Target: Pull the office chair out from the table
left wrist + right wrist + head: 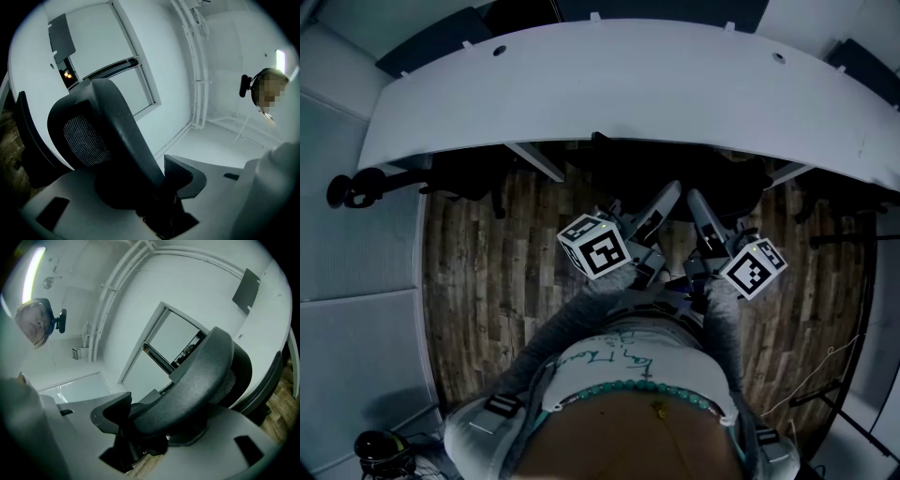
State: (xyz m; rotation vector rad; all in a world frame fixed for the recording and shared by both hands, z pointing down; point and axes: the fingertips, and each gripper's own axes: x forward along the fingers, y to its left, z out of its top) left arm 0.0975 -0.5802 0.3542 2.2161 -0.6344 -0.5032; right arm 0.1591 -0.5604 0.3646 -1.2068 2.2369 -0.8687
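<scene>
The office chair [727,183] is sitting tucked under the curved white table [609,84], straight ahead of the person, with only the top of its backrest showing past the table edge. Its top rim is running left to right, along that edge. The left gripper [667,199] and right gripper [697,204] are reaching forward side by side, meeting the rim near its middle, neither one nearer than the other. In each gripper view the dark rim is lying between partly closed jaws, which appear to be pressing on it. The pull should be heading straight back over the wooden floor [487,272], toward the person.
</scene>
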